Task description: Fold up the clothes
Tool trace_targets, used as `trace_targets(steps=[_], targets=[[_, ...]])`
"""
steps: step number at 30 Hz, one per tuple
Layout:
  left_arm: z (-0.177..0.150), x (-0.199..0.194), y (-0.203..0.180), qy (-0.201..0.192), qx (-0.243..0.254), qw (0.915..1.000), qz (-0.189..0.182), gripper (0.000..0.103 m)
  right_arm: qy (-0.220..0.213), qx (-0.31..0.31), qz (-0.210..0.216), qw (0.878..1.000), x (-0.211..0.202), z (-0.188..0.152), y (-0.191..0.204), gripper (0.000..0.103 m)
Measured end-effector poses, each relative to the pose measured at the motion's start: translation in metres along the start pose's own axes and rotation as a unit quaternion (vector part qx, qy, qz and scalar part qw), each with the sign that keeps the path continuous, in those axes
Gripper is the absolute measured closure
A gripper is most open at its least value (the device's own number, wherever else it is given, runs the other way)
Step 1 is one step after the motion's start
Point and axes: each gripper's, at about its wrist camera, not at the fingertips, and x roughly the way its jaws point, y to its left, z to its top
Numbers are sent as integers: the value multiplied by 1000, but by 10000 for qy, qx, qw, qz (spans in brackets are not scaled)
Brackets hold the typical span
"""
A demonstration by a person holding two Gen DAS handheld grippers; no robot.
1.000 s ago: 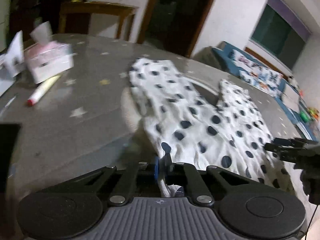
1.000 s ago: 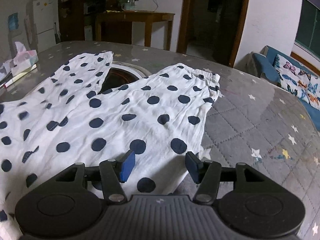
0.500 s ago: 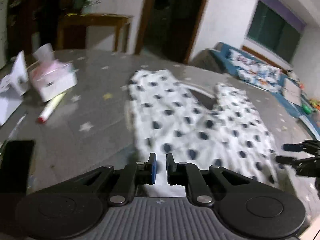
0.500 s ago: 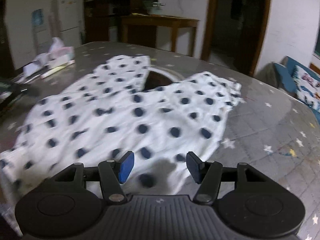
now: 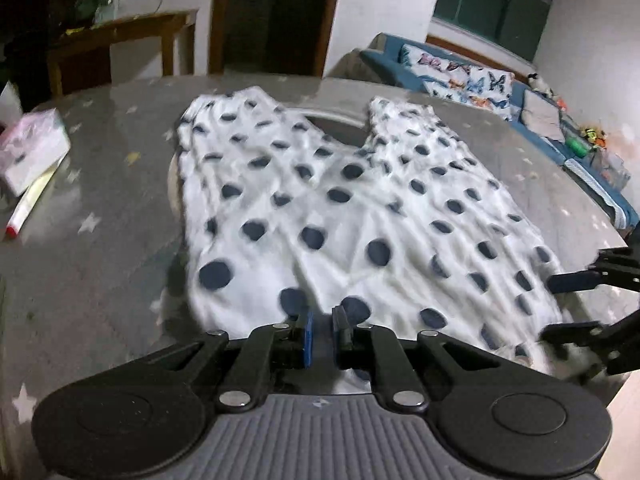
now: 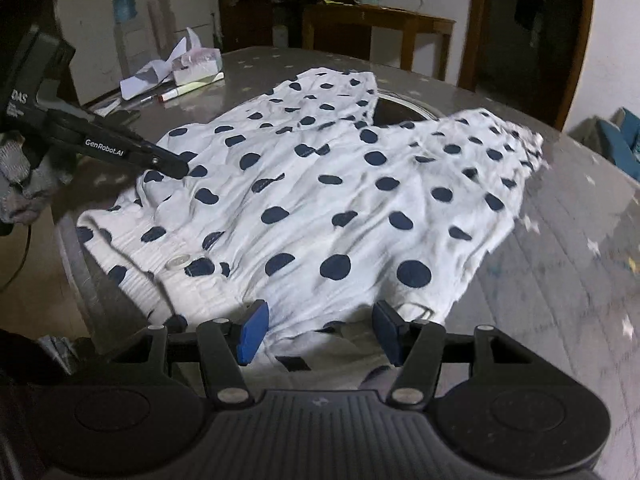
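White shorts (image 5: 352,208) with dark blue dots lie spread flat on a grey table (image 5: 100,248) printed with small stars, both legs pointing toward the far edge and the waistband at the near edge. The left gripper (image 5: 322,332) hovers at the waistband's left end; its blue-padded jaws stand nearly closed with a thin gap, and whether any cloth sits in that gap cannot be told. The right gripper (image 6: 318,330) is released — its jaws spread wide just over the waistband's right end, cloth visible below them. In the right view a button (image 6: 178,261) shows on the waistband, which slips slightly over the table's near edge. Left of the shorts, well apart from them, sit a tissue box (image 5: 32,152) and a marker (image 5: 30,204) — loose papers (image 6: 148,76) lie beside the box. Beyond the shorts stands a wooden side table (image 6: 376,28); to their right, off the table, a blue sofa (image 5: 500,92).
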Motion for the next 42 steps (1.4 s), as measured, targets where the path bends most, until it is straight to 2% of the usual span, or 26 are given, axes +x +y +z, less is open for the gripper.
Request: trace_targets(steps=[7,12,15,20,23,28,32,36,42], targets=[[3,-10,10,-3,-39,9999,130,92,2,223,69,9997,-12,-5,-5,44],[13,-16,-2,-236,71,9996,-106,92,-289,232,65,9993,-14,14,-10,44],[14,-8,-11,-174,173,9996,-160,92,-333,294,-35,9990,-3,20,-15,44],[2,0,1,93,115,9999,-2,92,-104,386,-174,9990,12,10,-25,45],[0,-6,9,83,35,10000,16,92,-101,388,-195,9990,4,5,-27,45],[1,-15,0,-20,217,9997,-74,92,-145,396,-221,9989,-1,3,-26,45],[-6,-8,-1,128,308,9994,40,92,-113,389,-245,9989,0,-2,-26,45],[-3,-16,0,38,311,9995,40,92,-188,440,-227,9986,-11,1,-26,45],[5,-22,-22,-124,506,9984,-221,91,-279,395,-234,9986,-9,7,-23,46]])
